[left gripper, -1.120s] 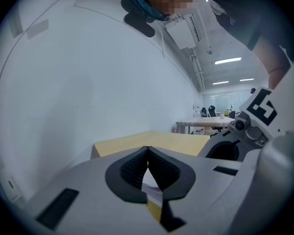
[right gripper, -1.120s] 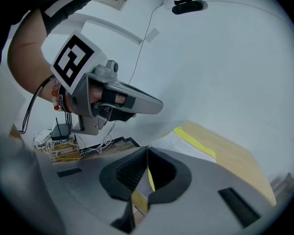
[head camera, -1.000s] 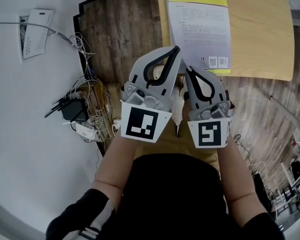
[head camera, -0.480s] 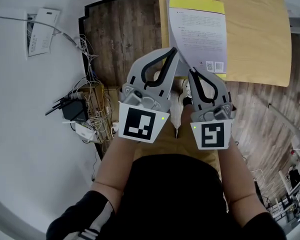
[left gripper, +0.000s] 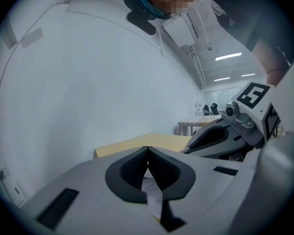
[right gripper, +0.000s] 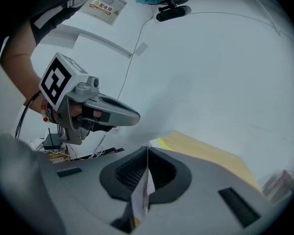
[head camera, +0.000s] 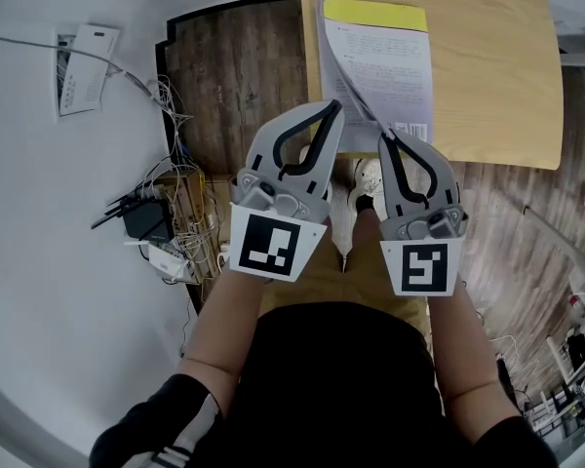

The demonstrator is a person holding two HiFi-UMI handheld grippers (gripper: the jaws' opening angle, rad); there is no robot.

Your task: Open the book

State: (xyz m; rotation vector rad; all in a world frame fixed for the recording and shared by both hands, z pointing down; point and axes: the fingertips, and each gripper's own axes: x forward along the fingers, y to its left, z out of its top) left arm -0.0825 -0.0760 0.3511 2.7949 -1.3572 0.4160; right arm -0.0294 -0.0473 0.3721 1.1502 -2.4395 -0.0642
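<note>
The book on the surface is gripped by its cover's near edge, clamped between the closed jaws of the left tool and right tool.

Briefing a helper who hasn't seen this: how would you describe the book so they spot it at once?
Find the light wooden table at the top of the head view. The book lies near its left edge. Unlike the white sheet off to the left, its printed cover carries a yellow band.
</note>
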